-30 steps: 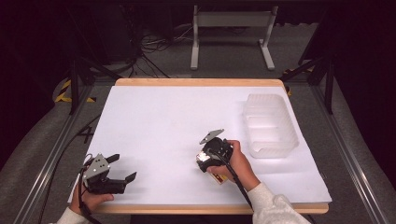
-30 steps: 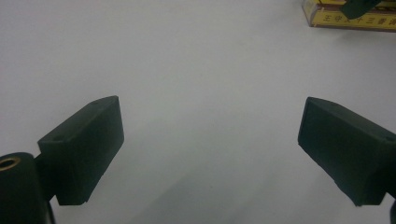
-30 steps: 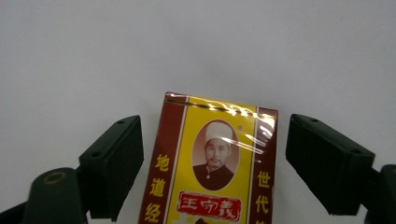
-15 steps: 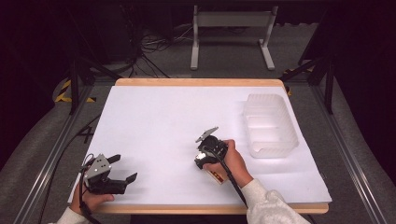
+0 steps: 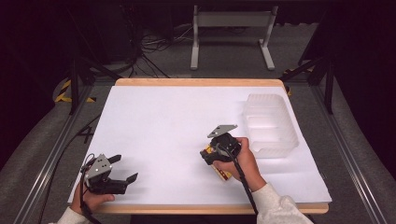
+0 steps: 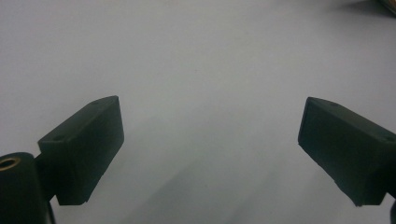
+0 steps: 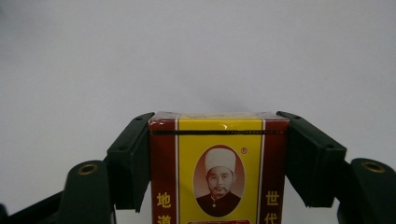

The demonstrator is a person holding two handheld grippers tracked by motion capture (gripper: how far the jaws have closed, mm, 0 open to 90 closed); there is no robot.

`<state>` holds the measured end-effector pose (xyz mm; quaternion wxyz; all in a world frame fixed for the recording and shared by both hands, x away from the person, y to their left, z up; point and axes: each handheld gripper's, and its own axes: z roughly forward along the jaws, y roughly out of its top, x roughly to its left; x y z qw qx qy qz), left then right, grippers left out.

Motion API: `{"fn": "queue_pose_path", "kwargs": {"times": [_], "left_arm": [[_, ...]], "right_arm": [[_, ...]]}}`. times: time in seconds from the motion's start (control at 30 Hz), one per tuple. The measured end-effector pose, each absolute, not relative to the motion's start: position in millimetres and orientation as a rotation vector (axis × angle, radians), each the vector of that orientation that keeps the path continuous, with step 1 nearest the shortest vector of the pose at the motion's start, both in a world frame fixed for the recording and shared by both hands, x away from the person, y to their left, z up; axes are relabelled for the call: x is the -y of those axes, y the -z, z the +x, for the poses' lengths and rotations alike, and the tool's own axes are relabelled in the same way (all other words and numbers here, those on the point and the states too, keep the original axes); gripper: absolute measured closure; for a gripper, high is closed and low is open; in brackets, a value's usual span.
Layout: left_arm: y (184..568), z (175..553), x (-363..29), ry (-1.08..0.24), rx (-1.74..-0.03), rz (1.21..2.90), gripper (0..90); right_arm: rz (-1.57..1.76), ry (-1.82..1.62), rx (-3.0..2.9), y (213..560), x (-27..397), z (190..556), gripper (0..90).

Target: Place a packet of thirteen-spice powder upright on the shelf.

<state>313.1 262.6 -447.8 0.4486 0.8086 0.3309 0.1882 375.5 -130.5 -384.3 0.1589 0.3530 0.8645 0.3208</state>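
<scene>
The right claw (image 7: pixel 218 140) has just been closing, and in the right gripper view its two black jaws now press flat against the red sides of a red-and-yellow box (image 7: pixel 218 172), so the pick is made: the box is pinched squarely, with its top edge about level with the jaw tips. In the high view the same claw (image 5: pixel 211 154) sits just beside the near-left corner of the clear plastic bin (image 5: pixel 271 123), with a corner of the box (image 5: pixel 223 173) peeking out under the person's right hand (image 5: pixel 240 161). Whether the box has fully cleared the white-covered bench (image 5: pixel 163 121) cannot be told from these views, though in the right gripper view the sheet behind it looks a little way off. What seems left, judging by the layout, is the carry and the drop: the bin is the only container on the bench, it looks empty through its ribbed translucent walls, and the box is not yet over its rim. The left claw (image 6: pixel 210 154) plays no part so far; its jaws stand spread wide over bare white sheet with nothing between them, and in the high view it (image 5: pixel 122 172) rests well apart from the bin, near the front-left corner of the bench.
</scene>
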Motion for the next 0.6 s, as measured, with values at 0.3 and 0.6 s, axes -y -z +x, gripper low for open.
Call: {"fn": "queue_pose_path", "kwargs": {"times": [0.3, 0.6], "left_arm": [[445, 313, -264, -0.451, -0.833, 1.951, 7.9], [444, 313, -264, -0.433, -0.827, 1.941, 7.9]], "right_arm": [[0.975, -0.981, -2.376, 370, 143, 367, 32.6], [0.982, -1.025, -2.305, 353, 150, 372, 32.7]]}}
